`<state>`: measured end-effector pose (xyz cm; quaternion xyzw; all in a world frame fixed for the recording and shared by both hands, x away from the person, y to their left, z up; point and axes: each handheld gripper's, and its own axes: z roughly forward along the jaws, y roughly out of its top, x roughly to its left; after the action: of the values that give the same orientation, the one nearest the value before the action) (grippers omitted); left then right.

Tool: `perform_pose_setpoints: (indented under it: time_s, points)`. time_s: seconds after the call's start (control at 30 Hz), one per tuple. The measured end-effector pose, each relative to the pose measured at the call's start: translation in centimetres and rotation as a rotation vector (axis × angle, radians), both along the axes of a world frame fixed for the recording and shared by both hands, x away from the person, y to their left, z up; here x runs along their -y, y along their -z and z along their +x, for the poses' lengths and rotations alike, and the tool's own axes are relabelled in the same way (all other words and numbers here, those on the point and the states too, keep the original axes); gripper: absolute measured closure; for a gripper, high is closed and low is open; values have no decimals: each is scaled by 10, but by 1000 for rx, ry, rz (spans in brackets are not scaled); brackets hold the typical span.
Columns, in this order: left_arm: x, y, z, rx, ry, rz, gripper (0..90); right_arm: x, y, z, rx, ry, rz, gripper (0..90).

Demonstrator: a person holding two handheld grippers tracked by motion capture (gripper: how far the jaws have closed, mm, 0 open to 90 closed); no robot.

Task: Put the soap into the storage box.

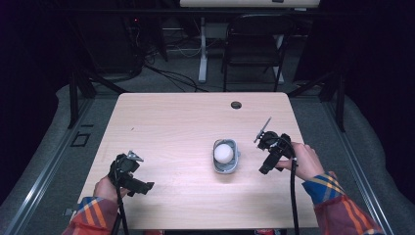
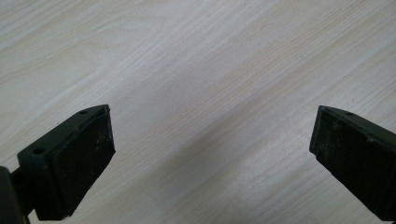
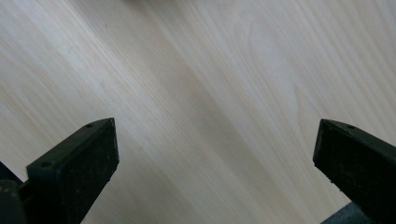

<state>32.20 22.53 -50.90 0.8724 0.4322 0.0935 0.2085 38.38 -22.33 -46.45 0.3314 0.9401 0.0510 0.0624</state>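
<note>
A small grey cup (image 1: 226, 164) stands near the middle of the light wooden table (image 1: 176, 122) with a white ball (image 1: 223, 152) resting in it. My right gripper (image 1: 265, 169) hovers just right of the cup, held in a hand. Its jaws stand wide apart over bare wood in the right gripper view (image 3: 215, 154), with nothing between them. My left gripper (image 1: 146, 186) rests near the front left of the table, well left of the cup. The left gripper view (image 2: 212, 154) looks down on plain tabletop between its open jaws.
A round cable hole (image 1: 236, 105) sits near the table's far edge. Beyond the table stand a dark folding chair (image 1: 254, 46) and a white desk leg (image 1: 202, 49), with cables on the floor. Plaid sleeves (image 1: 342, 205) come in at the bottom.
</note>
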Motion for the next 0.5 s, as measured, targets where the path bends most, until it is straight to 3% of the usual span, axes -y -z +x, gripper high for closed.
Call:
perform_pose_setpoints:
  time_s: [0.27,0.5]
  points:
    - [0,0,0,-1,-1,0,0,27,15,-14,-18,47,5,0]
    - [0,0,0,-3,1,-1,0,48,38,-30,-17,92,11,3]
